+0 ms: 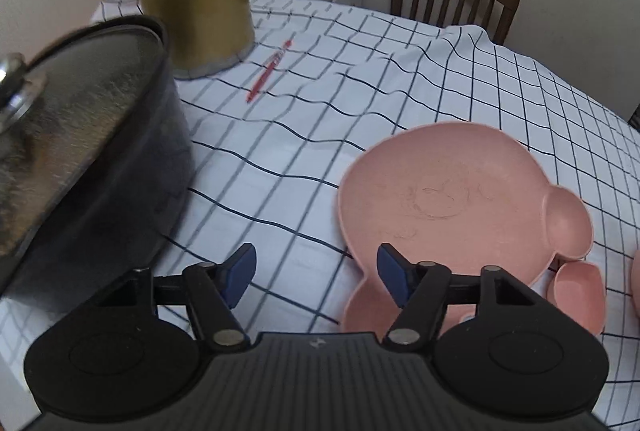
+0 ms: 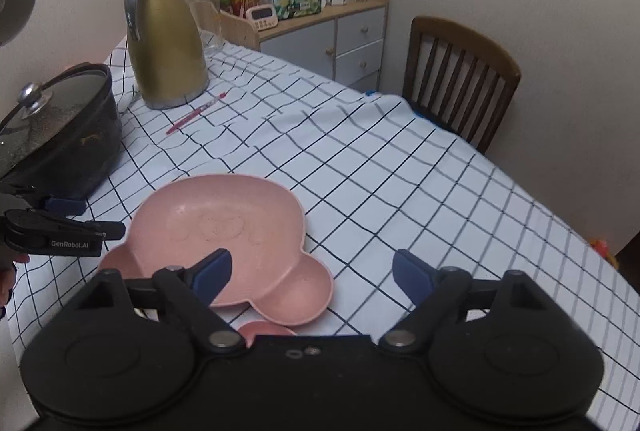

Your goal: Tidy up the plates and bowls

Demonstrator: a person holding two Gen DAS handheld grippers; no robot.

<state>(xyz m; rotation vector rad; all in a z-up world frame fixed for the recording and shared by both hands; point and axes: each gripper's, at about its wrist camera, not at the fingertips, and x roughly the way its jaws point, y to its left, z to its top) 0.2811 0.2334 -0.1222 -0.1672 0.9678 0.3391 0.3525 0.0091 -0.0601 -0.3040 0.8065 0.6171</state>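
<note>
A pink divided plate shaped like a head with round ear pockets lies on the checked tablecloth; it also shows in the right wrist view. A small pink dish sits just beside its near edge, and shows partly under my right gripper. My left gripper is open and empty, its right finger over the plate's near rim. It shows from the side in the right wrist view. My right gripper is open and empty above the plate's right ear.
A black lidded pot stands at the left, close to my left gripper. A gold thermos jug and a red pen lie behind. A wooden chair and a cluttered cabinet stand past the table.
</note>
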